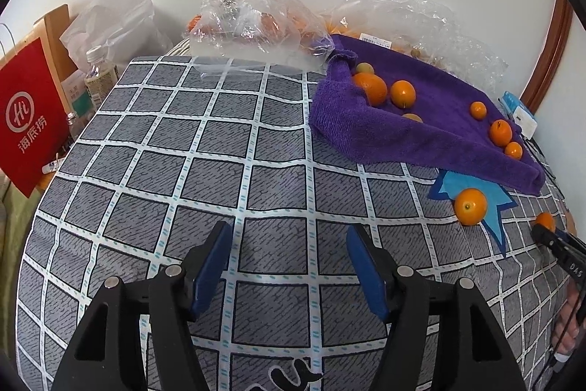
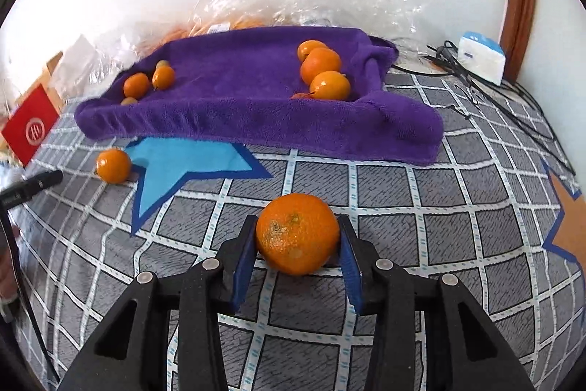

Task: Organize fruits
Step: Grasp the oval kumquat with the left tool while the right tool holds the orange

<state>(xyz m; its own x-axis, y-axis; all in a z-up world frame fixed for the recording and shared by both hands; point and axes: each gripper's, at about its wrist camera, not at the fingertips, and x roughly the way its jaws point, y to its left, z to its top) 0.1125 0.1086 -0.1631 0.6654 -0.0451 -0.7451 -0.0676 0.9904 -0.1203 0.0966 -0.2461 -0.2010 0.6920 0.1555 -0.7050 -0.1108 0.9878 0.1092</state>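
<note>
My right gripper (image 2: 297,237) is shut on a large orange (image 2: 297,232), its blue pads pressing both sides above the checked bedspread. Ahead lies a purple towel (image 2: 256,120) holding several small oranges: a group (image 2: 324,76) at its right end and a pair (image 2: 148,81) at its left. One loose orange (image 2: 113,166) rests on the bedspread by a blue star patch. My left gripper (image 1: 289,266) stands open over bare bedspread with nothing between its fingers. In the left wrist view the towel (image 1: 432,131) is at the upper right, the loose orange (image 1: 470,206) below it.
Clear plastic bags (image 1: 256,21) with more oranges lie along the wall behind the towel. A red paper bag (image 1: 27,120) and bottles (image 1: 99,76) stand at the left edge. A white box (image 2: 481,55) and black cables (image 2: 505,101) sit at the far right.
</note>
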